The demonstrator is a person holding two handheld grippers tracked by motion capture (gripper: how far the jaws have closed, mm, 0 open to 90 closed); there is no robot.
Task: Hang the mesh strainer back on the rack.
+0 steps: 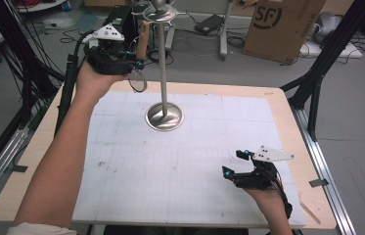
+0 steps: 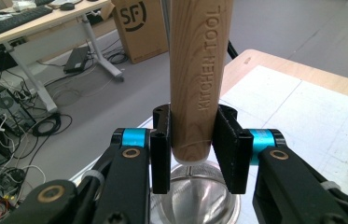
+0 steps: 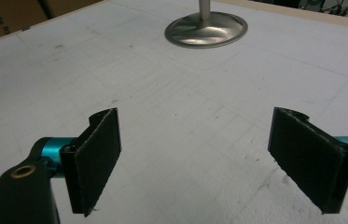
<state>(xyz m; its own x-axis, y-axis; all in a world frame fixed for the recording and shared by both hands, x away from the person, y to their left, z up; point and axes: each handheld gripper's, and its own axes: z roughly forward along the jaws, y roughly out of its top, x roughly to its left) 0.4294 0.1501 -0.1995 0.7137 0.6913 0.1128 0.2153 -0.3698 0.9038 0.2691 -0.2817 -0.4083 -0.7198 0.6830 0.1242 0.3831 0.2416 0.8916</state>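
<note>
Left tongs [image 2: 192, 154] clamp a wooden-handled strainer [image 2: 195, 70] (bowl empty); right tongs [image 3: 209, 163] wide.

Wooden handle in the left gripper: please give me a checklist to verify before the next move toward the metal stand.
1. Left gripper holds the wooden handle on both sides: ok, both pads press on it.
2. Grip is well up the handle: not ok, the pads sit at its very end.
3. The tool's wire end hangs free below the hand: ok in the high view.
4. Metal stand is upright, its base flat on the white mat: ok.
5. A hook at the stand's top is free: cannot tell, too small.
6. Right gripper is open, away from the stand: ok.
</note>
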